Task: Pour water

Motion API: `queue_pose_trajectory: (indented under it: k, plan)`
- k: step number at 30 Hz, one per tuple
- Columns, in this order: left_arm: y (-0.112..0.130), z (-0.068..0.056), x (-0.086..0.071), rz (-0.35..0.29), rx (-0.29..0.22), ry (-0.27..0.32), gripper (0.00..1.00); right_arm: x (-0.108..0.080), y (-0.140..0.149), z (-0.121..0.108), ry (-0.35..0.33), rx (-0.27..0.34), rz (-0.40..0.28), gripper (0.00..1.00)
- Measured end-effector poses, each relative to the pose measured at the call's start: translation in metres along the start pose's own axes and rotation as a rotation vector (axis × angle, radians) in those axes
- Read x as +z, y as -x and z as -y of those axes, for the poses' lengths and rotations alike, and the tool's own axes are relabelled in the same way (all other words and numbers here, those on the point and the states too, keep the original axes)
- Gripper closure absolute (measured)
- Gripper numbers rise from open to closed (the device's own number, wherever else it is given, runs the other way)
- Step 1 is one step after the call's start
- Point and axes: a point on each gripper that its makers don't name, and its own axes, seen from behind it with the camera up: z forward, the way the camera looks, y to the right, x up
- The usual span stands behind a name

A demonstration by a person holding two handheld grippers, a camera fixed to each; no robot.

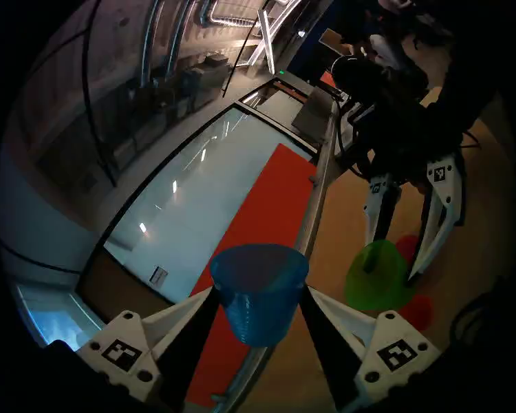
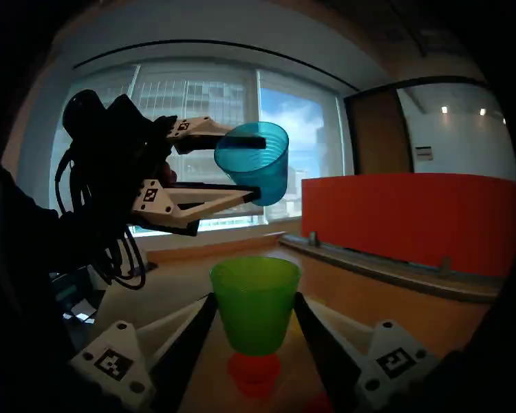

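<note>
Blue cup [image 1: 259,306] clamped in left tool [image 1: 259,292], green cup [image 2: 255,313] clamped in right tool [image 2: 255,299], contents indiscernible

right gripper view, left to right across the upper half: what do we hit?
Hand → blue cup → orange partition. Green cup left out: it sits straight below the blue cup.

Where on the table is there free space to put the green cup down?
The bare wood between the green cup and the rail by the orange panel looks free. Right below the cup it is crowded: red things lie there. Toward the left tool with the blue cup, cables hang.
</note>
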Motion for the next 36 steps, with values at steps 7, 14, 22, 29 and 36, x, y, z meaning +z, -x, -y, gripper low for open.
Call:
queue_pose_trajectory:
  k: [7, 14, 22, 29, 36]
  plan:
    - [-0.002, -0.001, 0.000, 0.000, 0.040, -0.003, 0.19, 0.001, -0.001, 0.001, -0.002, -0.002, 0.000, 0.15]
    - [-0.005, 0.001, 0.000, 0.004, 0.087, -0.014, 0.19, 0.002, -0.001, 0.002, -0.002, -0.003, 0.001, 0.15]
    - [-0.008, 0.004, -0.002, 0.004, 0.129, -0.021, 0.19, 0.003, 0.000, 0.002, -0.003, -0.004, 0.001, 0.15]
    - [-0.011, 0.005, -0.002, 0.001, 0.152, -0.031, 0.19, 0.003, 0.001, 0.001, -0.003, -0.002, 0.000, 0.15]
    - [-0.012, 0.005, 0.000, 0.001, 0.175, -0.035, 0.19, 0.002, 0.002, 0.002, -0.003, -0.003, 0.001, 0.15]
